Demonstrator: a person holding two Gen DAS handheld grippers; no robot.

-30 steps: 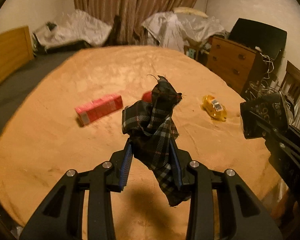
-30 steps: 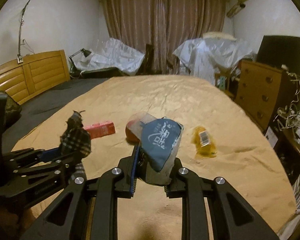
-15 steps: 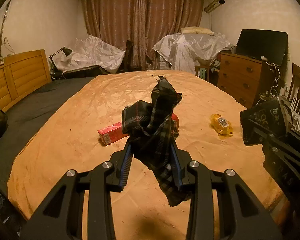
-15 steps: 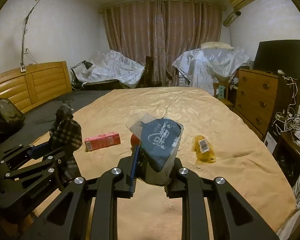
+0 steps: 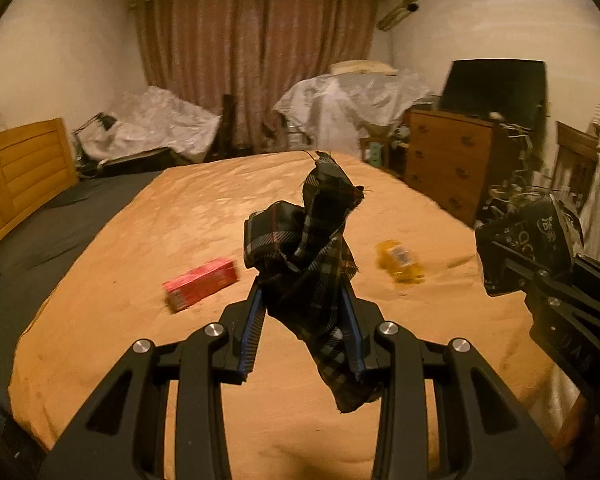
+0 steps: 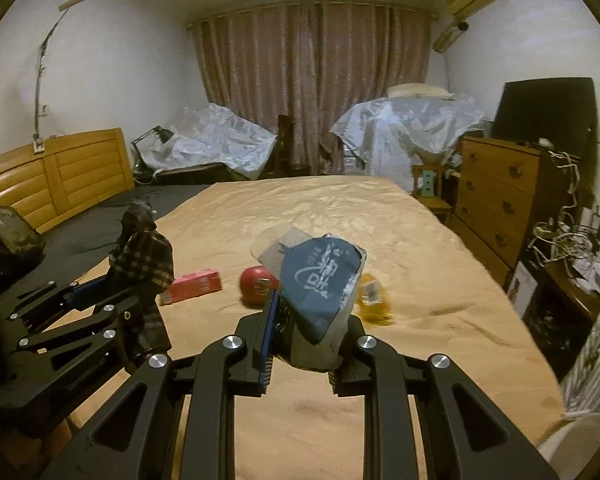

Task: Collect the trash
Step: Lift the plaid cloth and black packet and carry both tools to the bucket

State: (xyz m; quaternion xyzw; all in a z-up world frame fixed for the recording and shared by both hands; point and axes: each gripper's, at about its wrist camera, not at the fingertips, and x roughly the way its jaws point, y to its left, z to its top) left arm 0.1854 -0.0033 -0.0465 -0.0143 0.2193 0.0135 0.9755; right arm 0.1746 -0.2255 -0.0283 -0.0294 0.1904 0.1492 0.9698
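left gripper: the left gripper [image 5: 304, 320] is clamped on a plaid cloth scrap [image 5: 308, 256], pinched at its middle so one end stands up and the other hangs limp below the pads; judged, a soft rag needs only this mid-pinch to be carried.
right gripper: the right gripper [image 6: 306, 320] is closed tight on a blue-and-grey wrapper [image 6: 320, 280], held at its lower part so the printed blue face rises above the jaws; a crumpled, light packet, so a firm narrow pinch likely keeps it from slipping.
height: both pieces hang clear above the bed [image 6: 400, 240], not touching it; judged, both hands are full and the load is ready to go to a bin, which no view shows.
trash left on the bed: a red carton [image 5: 200, 284] lies at about 10 o'clock from the left gripper; a yellow packet [image 5: 400, 260] lies at about 2 o'clock; a red round thing [image 6: 256, 284] shows in the right view at 11 o'clock from the right gripper, just behind the wrapper.
spacing: carton, red thing and packet lie apart from one another on the orange cover.
neighbours: the two grippers ride side by side, each at the edge of the other's view, near but apart.
around: wooden dresser [image 6: 496, 192] at 2 o'clock beside the bed, headboard [image 6: 60, 172] at 9 o'clock, curtains [image 6: 316, 80] at 12 o'clock, a dark bag-like bundle [image 6: 12, 236] at far left, contents unclear.
in the way: nothing blocks either load; judged, the dangling cloth tail could brush the bed if lowered.
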